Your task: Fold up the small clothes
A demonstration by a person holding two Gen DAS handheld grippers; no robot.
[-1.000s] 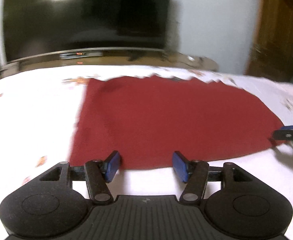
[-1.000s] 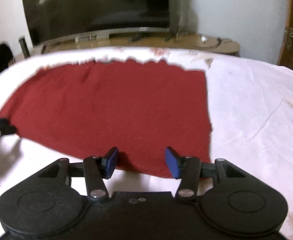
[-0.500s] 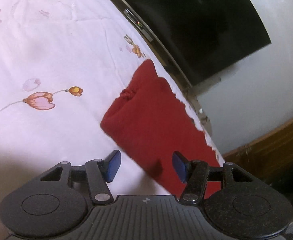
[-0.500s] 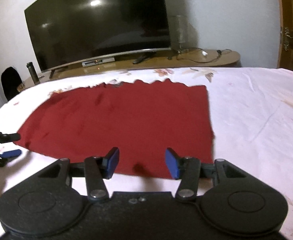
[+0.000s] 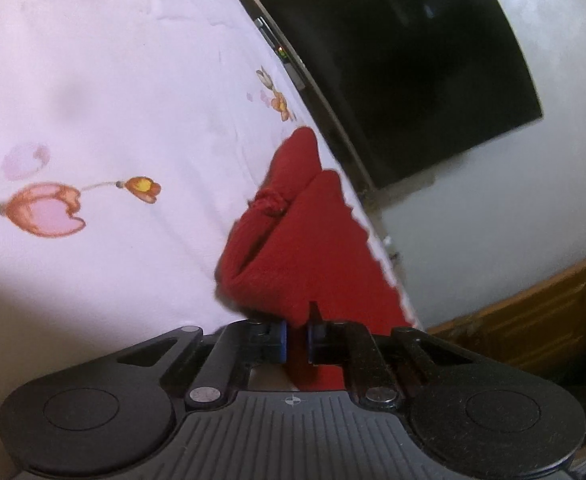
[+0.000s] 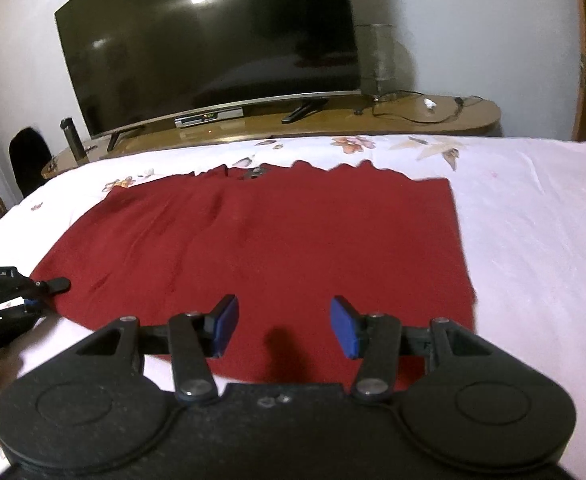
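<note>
L gripper [image 5: 297, 340] closing on red cloth's [image 6: 261, 248] near-left corner, fabric betw. its pads — to lift for a fold. R gripper [image 6: 285, 326] unclenched, cloth's near edge just ahead on bedsheet [image 6: 533, 220] — awaiting its grab.

- Garment [image 6: 261, 248]: solid dark red, no print.
- Bedsheet [image 6: 533, 220]: white-pink w/ orange-pink flower print, esp. along far edge.
- Gripper pads [image 6: 225, 322]: blue; bodies black.
- TV [image 6: 213, 40]: black, silver lower trim.
- TV stand [image 6: 433, 112]: brown wood.
- Wall [image 6: 473, 20]: white.
</note>
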